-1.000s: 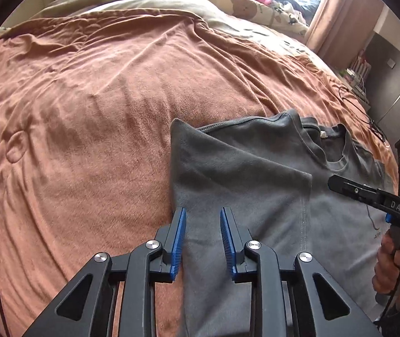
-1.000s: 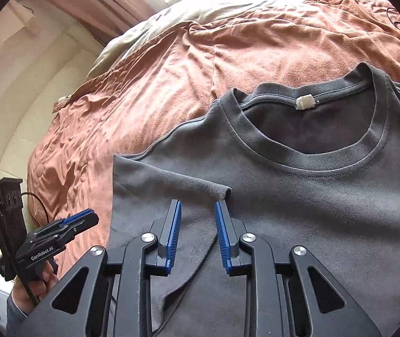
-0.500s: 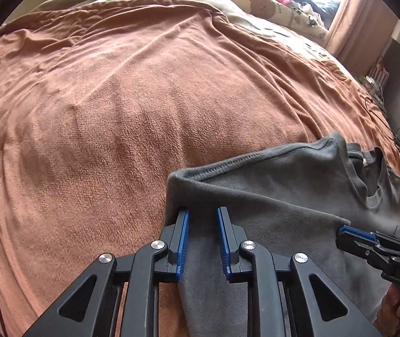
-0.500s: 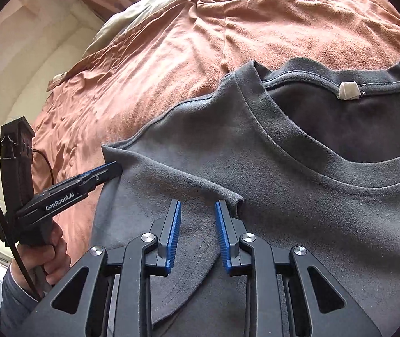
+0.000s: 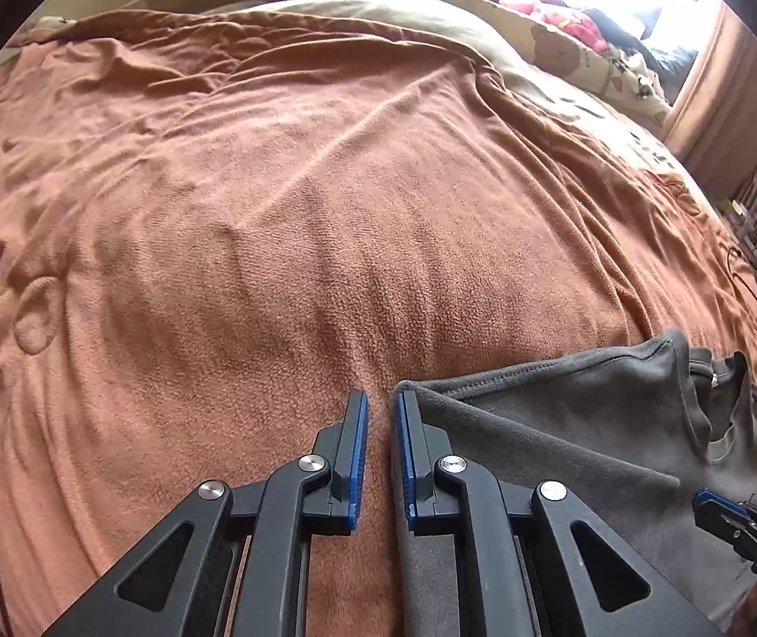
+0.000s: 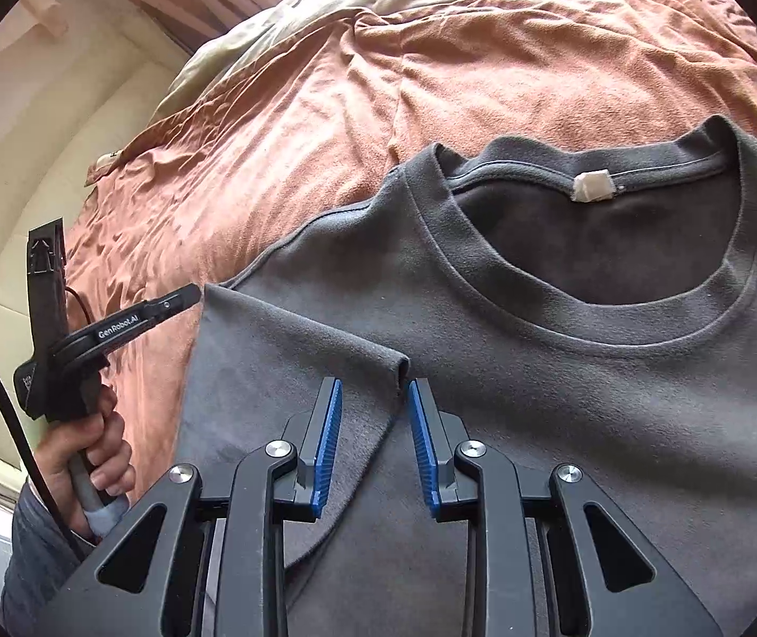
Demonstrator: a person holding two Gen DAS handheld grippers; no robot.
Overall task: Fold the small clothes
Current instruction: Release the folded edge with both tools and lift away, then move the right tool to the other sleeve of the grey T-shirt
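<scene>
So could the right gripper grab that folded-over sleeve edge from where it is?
Probably yes. The right gripper is open, and the corner of the folded sleeve sits just ahead of its fingertips on the grey T-shirt, with nothing lying between them.

Left tool [image 5: 379, 403] nearly closed, right tool [image 6: 373, 390] parted

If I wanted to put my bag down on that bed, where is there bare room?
The brown blanket is bare left of the grey T-shirt, up to the beige quilt. It is crowded at the shirt's folded sleeve, where the left tongs and right tongs work.
</scene>
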